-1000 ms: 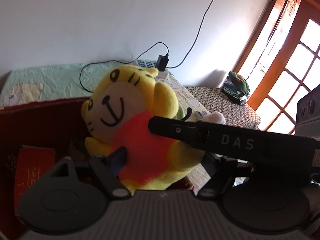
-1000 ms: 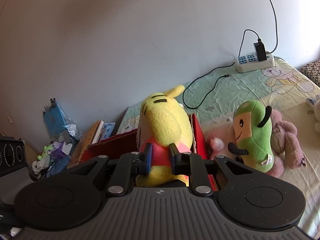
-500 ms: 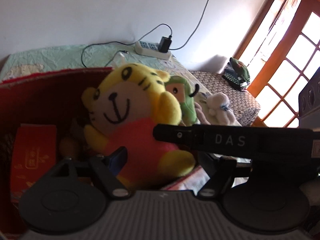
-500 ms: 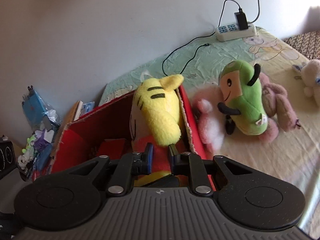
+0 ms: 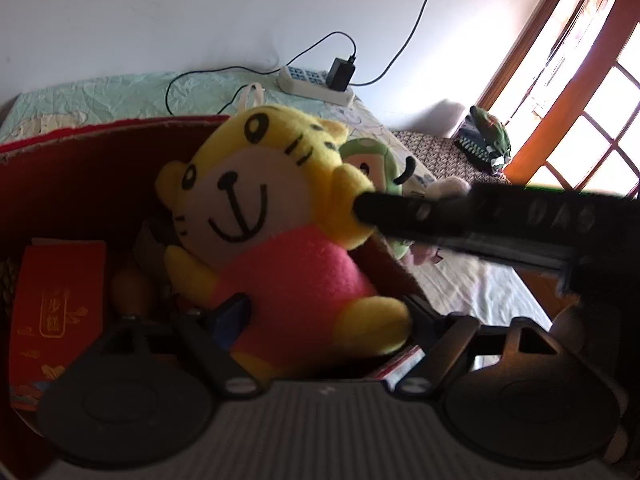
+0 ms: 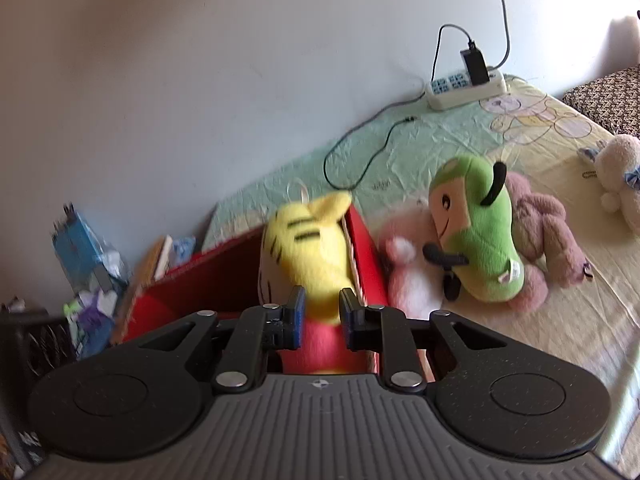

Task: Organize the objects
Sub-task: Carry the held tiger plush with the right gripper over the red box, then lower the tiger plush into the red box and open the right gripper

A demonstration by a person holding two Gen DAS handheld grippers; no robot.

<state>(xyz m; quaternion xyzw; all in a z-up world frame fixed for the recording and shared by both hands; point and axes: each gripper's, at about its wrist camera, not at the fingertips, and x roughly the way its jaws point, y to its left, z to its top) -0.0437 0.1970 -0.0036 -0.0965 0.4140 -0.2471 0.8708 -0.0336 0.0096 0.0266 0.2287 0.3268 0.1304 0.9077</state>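
A yellow tiger plush (image 5: 276, 240) in a pink shirt sits upright inside the red box (image 5: 92, 168) on the bed (image 6: 560, 360), against the box's near wall. The left gripper (image 5: 324, 316) straddles its lower body, jaws apart and just been widening, w/ the toy btwn them. The right gripper (image 6: 320, 318) has its jaws narrowly apart around the toy's arm; can't tell if the pads press. A red envelope (image 5: 52, 316) lies in the box. Green plush (image 6: 476, 236), pink ones and a power strip (image 6: 464, 88) lie on the sheet beyond.
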